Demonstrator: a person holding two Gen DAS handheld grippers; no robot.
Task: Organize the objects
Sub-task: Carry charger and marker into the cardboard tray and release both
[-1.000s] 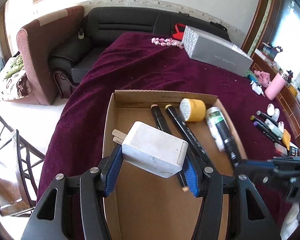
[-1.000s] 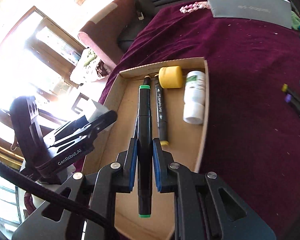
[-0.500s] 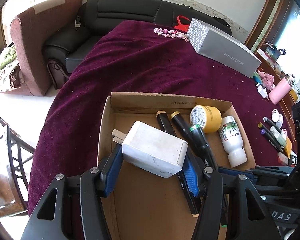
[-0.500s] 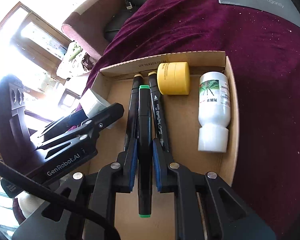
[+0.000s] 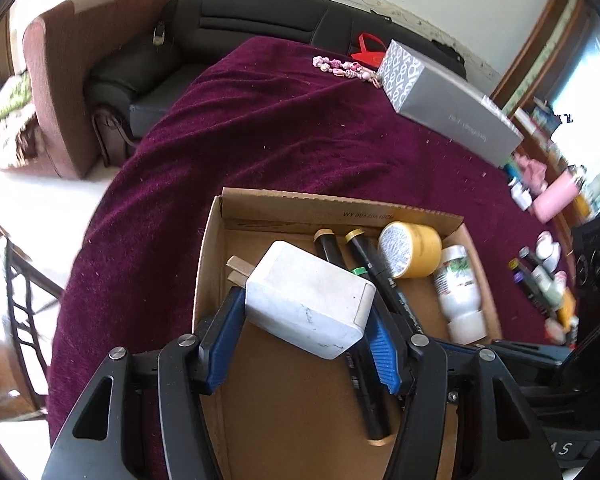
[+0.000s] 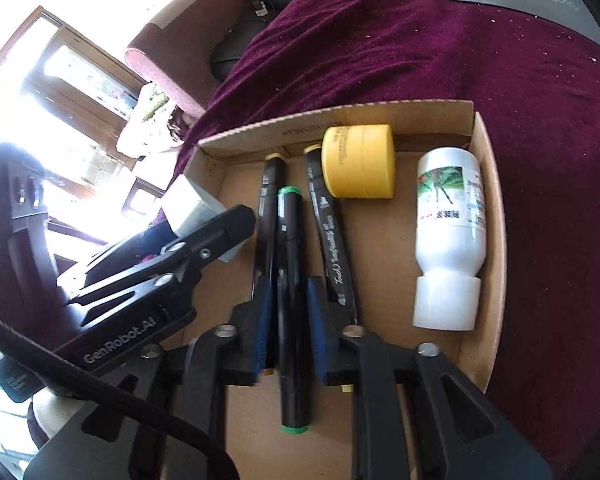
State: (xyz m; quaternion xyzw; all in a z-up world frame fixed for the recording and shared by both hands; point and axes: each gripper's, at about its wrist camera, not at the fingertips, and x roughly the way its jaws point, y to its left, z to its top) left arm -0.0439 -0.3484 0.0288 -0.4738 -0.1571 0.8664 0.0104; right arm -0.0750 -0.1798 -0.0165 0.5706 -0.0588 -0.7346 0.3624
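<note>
I see a table covered with a dark purple velvet cloth, and on it an open shallow brown cardboard box where the things are collected. At the far edge of the cloth lies a long grey carton. Inside the cardboard box, near the right wall, a white plastic bottle with a green leaf label lies on its side, and beside it a round yellow jar rests against the back wall. My left gripper grasps a white square power adapter between its blue pads, above the left part of the box. My right gripper is opening its jaws; the black marker pen with green ends is between them, lying over two other black marker pens on the box floor.
</note>
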